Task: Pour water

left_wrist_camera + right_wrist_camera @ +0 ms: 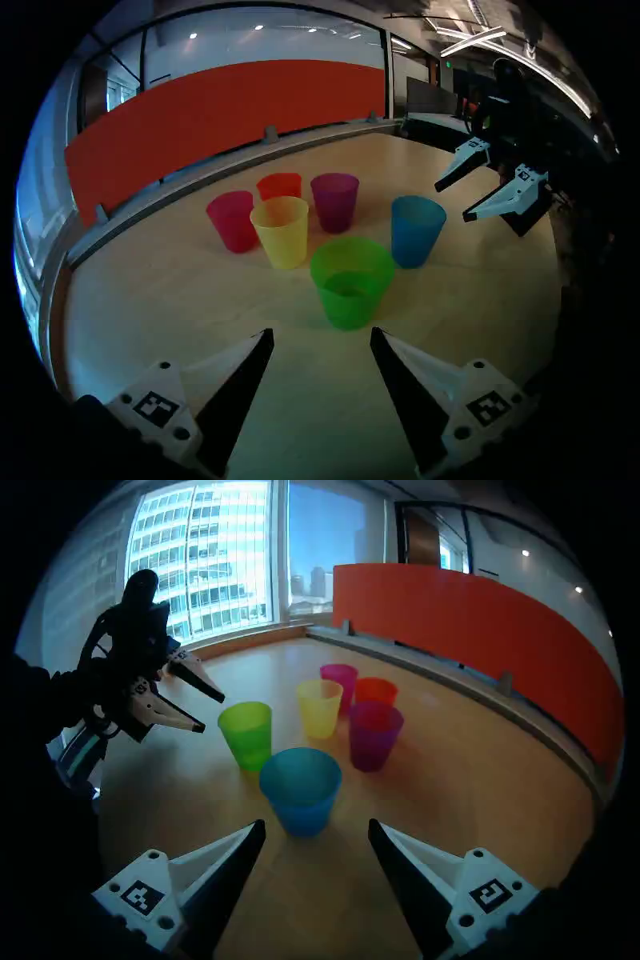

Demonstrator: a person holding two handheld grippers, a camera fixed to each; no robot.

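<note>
Six plastic cups stand upright in a loose cluster on a pale wooden table [488, 312], and both grippers are held above the tabletop on opposite sides of them. In the left gripper view, the left gripper [321, 334] points at the green cup [352, 280], which stands just beyond its fingertips. Its fingers are spread wide with nothing between them. Behind the green cup are the yellow cup [281, 232] and the blue cup [416, 230]. Farther back stand the pink cup [232, 220], the orange cup [279, 186] and the purple cup [334, 200]. The yellow cup overlaps the orange one in this view, and whether they touch cannot be told. The right gripper [453, 203] hangs in the air off to the side of the blue cup, apart from it. Its fingers are parted and grip nothing. In the right gripper view, the blue cup is the nearest one, just ahead of that gripper's wide-spread fingertips, and the green cup stands close beside it. Whether any cup holds water cannot be made out. A long orange partition [224, 112] runs along the far edge of the table, and tall windows [208, 560] look out on city buildings.
</note>
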